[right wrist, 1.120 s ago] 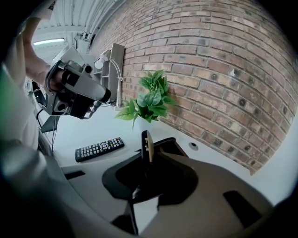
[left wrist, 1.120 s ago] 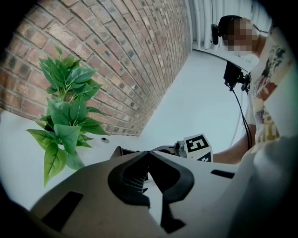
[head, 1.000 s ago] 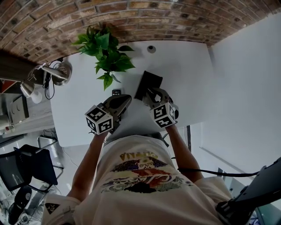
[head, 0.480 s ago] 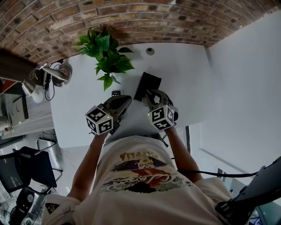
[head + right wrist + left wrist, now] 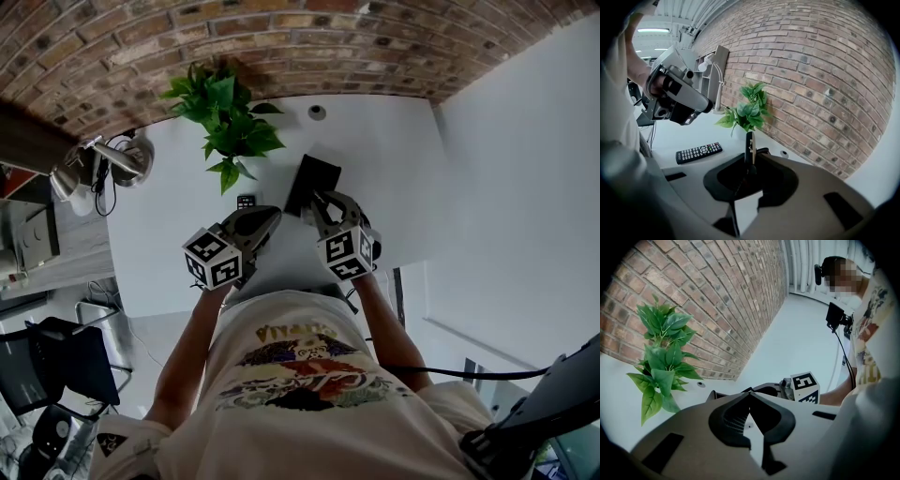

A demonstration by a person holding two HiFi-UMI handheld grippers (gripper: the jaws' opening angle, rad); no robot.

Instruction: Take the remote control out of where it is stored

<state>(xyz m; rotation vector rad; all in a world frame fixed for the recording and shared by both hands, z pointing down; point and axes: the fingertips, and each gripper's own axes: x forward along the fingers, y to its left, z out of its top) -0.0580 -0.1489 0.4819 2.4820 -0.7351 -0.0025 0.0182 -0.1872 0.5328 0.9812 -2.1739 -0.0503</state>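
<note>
With your right hand-held gripper (image 5: 749,165) pinching the edge of a thin black case (image 5: 317,178) and your left hand-held gripper (image 5: 750,397) closed empty, the slim black plastic remote control (image 5: 699,153) lies on the white counter (image 5: 684,136), probably light and rigid, best gripped across its long sides.

head view: long black button remote (image 5: 247,199) mostly hidden under left gripper (image 5: 270,214), only an end shows. flat black rectangular panel (image 5: 316,178): near edge covered by right gripper (image 5: 322,200); what it is, can't tell.
</note>
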